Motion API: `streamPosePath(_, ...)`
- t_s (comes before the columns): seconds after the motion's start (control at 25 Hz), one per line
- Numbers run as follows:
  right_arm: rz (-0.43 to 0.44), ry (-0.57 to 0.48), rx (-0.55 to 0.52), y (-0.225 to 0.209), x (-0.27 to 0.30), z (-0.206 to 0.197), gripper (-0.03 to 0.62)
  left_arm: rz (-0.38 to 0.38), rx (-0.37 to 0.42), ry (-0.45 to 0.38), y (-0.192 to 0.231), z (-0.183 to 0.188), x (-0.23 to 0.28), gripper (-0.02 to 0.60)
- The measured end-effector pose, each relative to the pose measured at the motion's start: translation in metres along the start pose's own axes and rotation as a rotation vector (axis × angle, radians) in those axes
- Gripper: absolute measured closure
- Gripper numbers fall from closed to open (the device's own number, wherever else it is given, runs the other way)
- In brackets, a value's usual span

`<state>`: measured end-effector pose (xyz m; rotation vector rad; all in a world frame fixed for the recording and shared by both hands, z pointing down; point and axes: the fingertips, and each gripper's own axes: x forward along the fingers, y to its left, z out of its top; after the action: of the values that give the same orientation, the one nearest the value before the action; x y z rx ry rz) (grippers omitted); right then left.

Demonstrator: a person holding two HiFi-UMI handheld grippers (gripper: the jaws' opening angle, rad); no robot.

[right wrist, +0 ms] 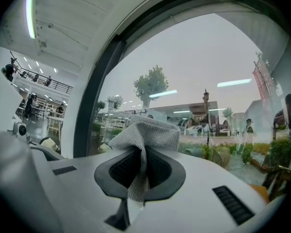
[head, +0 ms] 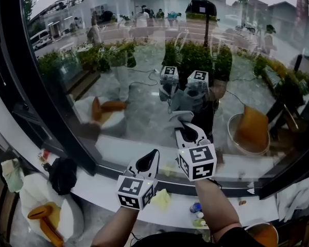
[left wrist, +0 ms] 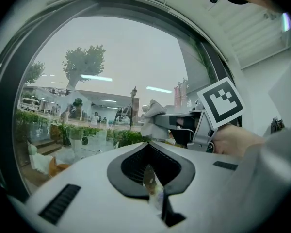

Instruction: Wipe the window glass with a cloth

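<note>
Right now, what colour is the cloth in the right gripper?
Light grey cloth, waffle-weave texture; clearest in the right gripper view.

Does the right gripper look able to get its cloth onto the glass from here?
Probably yes: the right gripper, shut on the cloth, points at the glass close ahead, nothing visible between them.

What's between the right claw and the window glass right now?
Only the cloth, clamped in the right claw and bunched out toward the window glass. The right gripper view shows it best; whether the cloth touches the pane can't be told.
</note>
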<state>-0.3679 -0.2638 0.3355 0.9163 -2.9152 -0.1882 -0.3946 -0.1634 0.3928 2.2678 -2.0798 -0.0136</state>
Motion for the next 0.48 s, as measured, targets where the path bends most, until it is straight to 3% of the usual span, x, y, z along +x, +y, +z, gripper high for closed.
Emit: streamPosePath(0.48, -0.062, -0.047, -0.047, -0.014, -0.03, 0.039, 0.556, -0.071, 0.01, -0.039, -0.029, 0.022, 0.003, 0.574)
